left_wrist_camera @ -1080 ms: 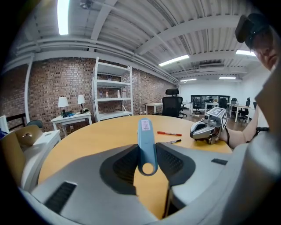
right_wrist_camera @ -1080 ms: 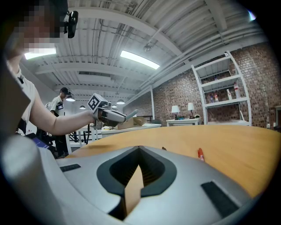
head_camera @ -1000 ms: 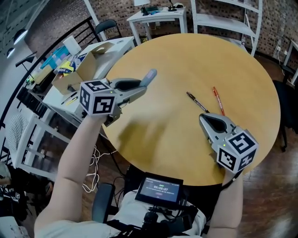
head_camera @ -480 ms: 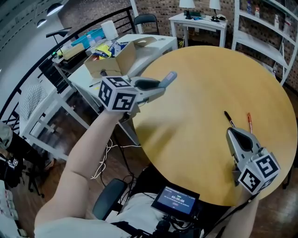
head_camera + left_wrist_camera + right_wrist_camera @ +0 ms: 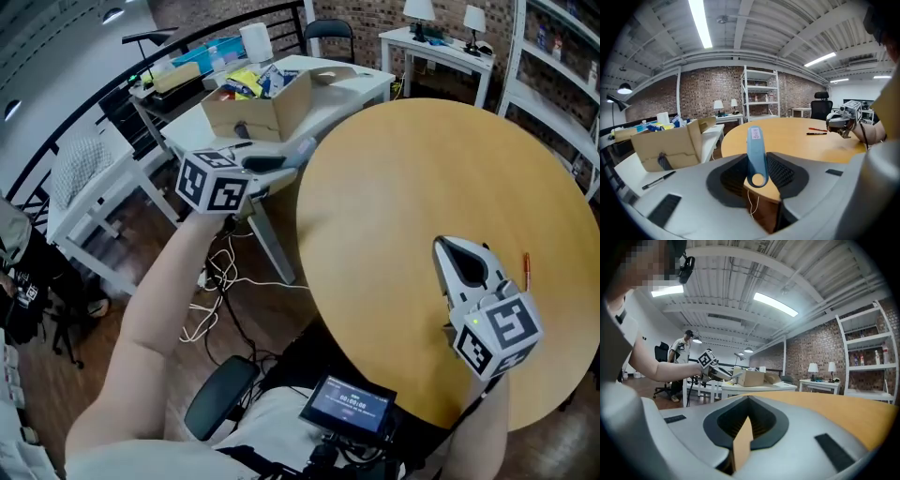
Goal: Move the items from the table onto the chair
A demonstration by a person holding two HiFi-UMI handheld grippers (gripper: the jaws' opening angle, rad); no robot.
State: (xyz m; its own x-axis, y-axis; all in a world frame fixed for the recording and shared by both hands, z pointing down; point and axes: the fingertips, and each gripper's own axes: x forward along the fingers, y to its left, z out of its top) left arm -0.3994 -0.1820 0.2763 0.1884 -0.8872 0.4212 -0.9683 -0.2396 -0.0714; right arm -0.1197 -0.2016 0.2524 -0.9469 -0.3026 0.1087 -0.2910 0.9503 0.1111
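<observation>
Nearest, the right gripper (image 5: 450,248) hovers over the round table (image 5: 394,178), its jaws pressed together with nothing between them; a red pen (image 5: 526,270) lies on the wood just beside it. Farther out, past the table's left edge, the left gripper (image 5: 298,153) clamps a flat blue stick (image 5: 756,150), which juts forward from between its jaws. Beyond it a cardboard box (image 5: 255,112) sits on a white table (image 5: 361,84)

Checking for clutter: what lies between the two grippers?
Only bare tabletop, per the head view, between left gripper and right gripper.
</observation>
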